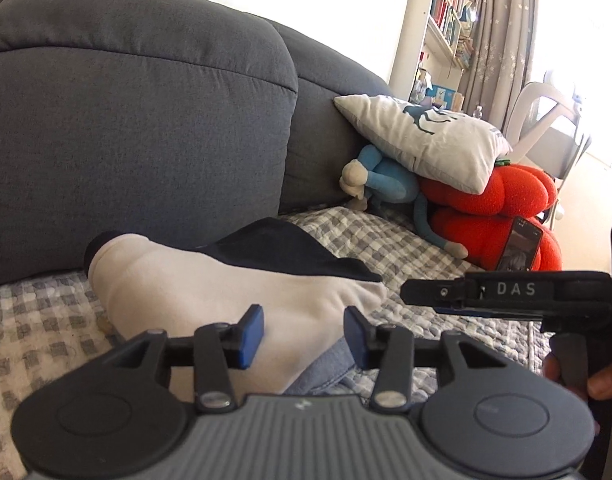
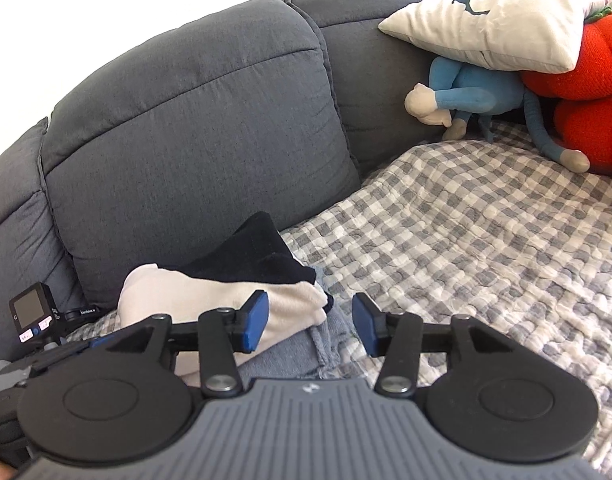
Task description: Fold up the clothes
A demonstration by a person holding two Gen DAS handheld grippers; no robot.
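Observation:
A folded white garment (image 1: 226, 280) (image 2: 210, 296) lies on the checked quilt (image 1: 386, 240) (image 2: 466, 240), on top of a blue-grey garment (image 1: 322, 372) (image 2: 282, 360). A black garment (image 1: 282, 248) (image 2: 258, 248) sits behind it against the sofa back. My left gripper (image 1: 304, 336) stands open just over the white garment's near end, and its blue pads press on nothing. My right gripper (image 2: 310, 322) is open too, above the blue-grey cloth at the pile's right edge. In the left wrist view its black fingers (image 1: 426, 292) reach in from the right, held by a hand (image 1: 602, 384).
Grey sofa cushions (image 1: 138, 120) (image 2: 194, 128) rise right behind the pile. To the right lie a white pillow (image 1: 426, 140) (image 2: 506, 16), a blue plush monkey (image 1: 386, 184) (image 2: 478, 96), a red plush (image 1: 506, 200) (image 2: 586, 80) and a propped phone (image 1: 520, 244). Checked quilt stretches right of the pile.

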